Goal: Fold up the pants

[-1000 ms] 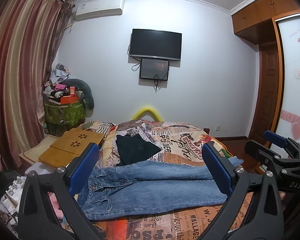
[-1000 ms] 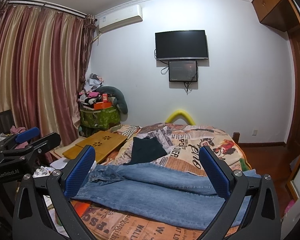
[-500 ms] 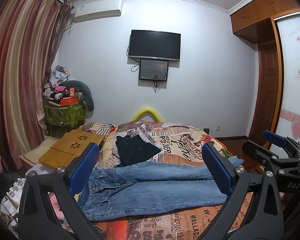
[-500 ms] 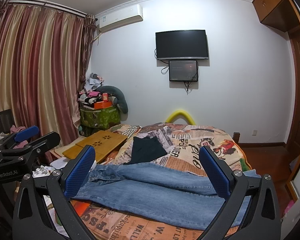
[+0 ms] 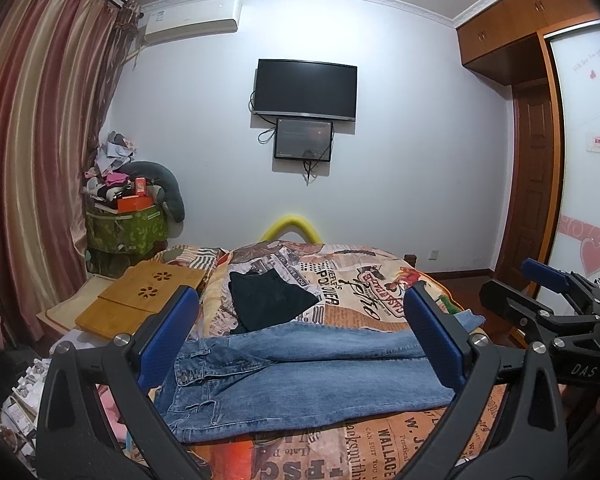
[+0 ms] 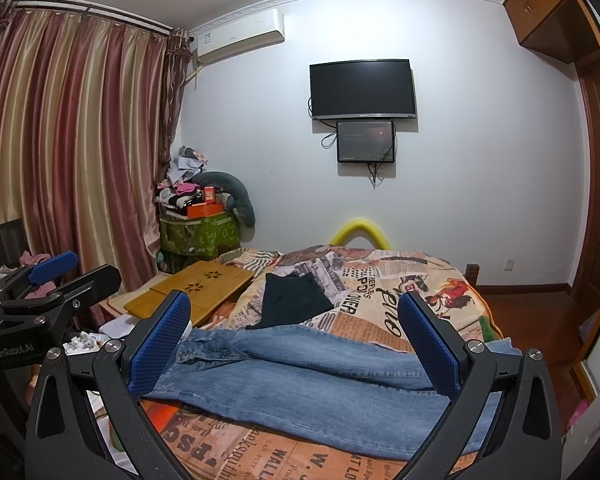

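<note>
Blue jeans (image 5: 300,376) lie flat across the near end of the bed, waistband at the left, legs side by side running right; they also show in the right wrist view (image 6: 308,376). My left gripper (image 5: 300,340) is open and empty, held above and short of the jeans. My right gripper (image 6: 296,344) is open and empty, likewise above the jeans. Each gripper appears at the other view's edge: the right gripper (image 5: 548,312) at the right, the left gripper (image 6: 52,280) at the left.
The bed has a newspaper-print cover (image 5: 364,292). A folded black garment (image 5: 268,304) lies behind the jeans. A wooden lap desk (image 5: 140,296) sits left of the bed. A cluttered green bin (image 5: 124,228), curtains, wall TV (image 5: 306,88) and wardrobe door (image 5: 536,184) surround it.
Both views have barely shifted. The jeans have not moved and both grippers stay open.
</note>
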Demonstrator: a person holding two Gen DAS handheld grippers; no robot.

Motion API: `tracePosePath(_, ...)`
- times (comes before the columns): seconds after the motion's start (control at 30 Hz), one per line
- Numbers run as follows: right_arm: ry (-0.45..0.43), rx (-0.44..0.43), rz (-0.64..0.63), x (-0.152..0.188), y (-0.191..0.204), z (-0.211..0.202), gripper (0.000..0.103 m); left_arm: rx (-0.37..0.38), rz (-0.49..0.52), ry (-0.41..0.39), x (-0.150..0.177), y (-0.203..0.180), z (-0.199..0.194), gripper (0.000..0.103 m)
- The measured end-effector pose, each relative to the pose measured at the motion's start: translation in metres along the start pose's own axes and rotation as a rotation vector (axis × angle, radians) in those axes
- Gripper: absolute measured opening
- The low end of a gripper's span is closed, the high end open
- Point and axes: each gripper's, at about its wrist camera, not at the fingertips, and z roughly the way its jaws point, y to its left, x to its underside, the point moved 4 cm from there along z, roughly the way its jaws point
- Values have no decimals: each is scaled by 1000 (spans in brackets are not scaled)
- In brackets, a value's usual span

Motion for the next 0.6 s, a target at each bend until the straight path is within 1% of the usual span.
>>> tracePosePath(0.37,13,2,-1,4,-2,5,103,15,-3,18,4,2,6,103)
tracePosePath(0.47,25,-1,11,5,-4,11,103,21,1,31,5,5,13,103)
tracePosePath(0.6,44,-5,13,6,-8,24,103,16,-5,62,7,10,33,103)
